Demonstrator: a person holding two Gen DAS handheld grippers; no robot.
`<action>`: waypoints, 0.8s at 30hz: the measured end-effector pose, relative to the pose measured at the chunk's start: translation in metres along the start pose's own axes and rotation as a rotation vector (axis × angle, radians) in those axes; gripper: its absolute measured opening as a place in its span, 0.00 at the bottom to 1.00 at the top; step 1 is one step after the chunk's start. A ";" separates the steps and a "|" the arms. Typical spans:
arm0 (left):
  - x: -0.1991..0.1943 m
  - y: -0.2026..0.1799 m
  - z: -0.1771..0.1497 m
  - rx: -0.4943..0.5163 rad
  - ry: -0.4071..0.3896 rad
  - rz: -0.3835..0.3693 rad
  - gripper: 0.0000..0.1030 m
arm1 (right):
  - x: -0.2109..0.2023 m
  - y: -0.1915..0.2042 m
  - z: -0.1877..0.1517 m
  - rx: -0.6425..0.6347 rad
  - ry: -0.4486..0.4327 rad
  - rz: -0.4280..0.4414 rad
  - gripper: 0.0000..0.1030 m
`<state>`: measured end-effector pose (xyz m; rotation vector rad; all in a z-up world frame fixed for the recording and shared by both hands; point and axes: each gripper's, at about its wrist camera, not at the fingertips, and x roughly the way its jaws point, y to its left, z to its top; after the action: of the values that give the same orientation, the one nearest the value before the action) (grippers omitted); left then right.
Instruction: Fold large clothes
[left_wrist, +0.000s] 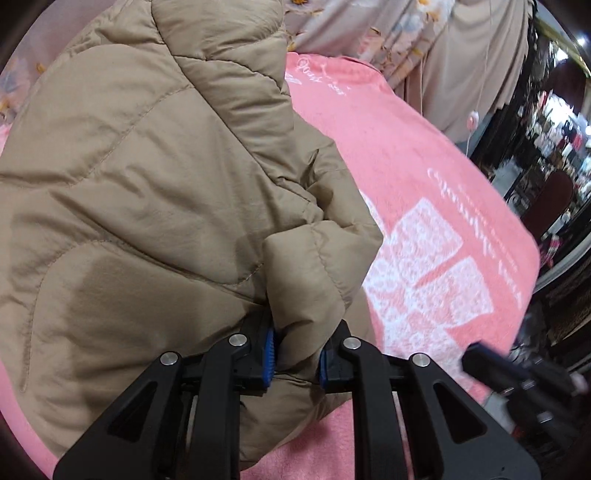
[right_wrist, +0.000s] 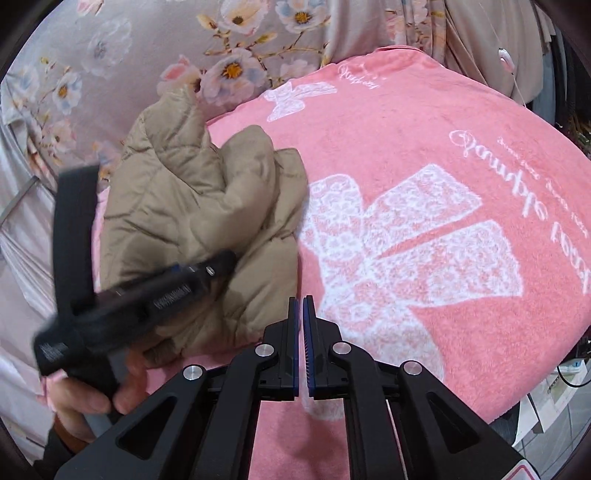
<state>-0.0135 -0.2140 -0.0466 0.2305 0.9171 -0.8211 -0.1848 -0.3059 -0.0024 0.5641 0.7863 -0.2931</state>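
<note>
Pink blanket (right_wrist: 424, 122) carries the jacket (left_wrist: 129, 184), its bunched edge pinched by the left gripper (left_wrist: 295, 354), while the right gripper (right_wrist: 300, 347), fingers together and empty, likely must open and take another edge to continue the fold.

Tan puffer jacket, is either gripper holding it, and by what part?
The left gripper pinches a padded fold at the tan puffer jacket's near edge. The right gripper is shut on nothing.

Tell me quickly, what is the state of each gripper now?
Left gripper: closed on a fold of the tan puffer jacket.
Right gripper: closed, holding nothing, above the pink blanket.
</note>
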 end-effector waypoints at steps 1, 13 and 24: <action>-0.001 -0.002 0.000 0.010 -0.006 0.005 0.15 | -0.002 0.002 0.005 0.000 -0.006 0.009 0.07; -0.150 0.063 -0.005 -0.163 -0.225 -0.070 0.80 | -0.035 0.049 0.102 -0.044 -0.128 0.195 0.55; -0.167 0.176 0.053 -0.373 -0.326 0.238 0.80 | 0.054 0.134 0.170 -0.085 -0.031 0.180 0.62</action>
<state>0.0888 -0.0317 0.0882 -0.1167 0.7018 -0.4391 0.0110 -0.2970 0.1040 0.5450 0.7098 -0.1023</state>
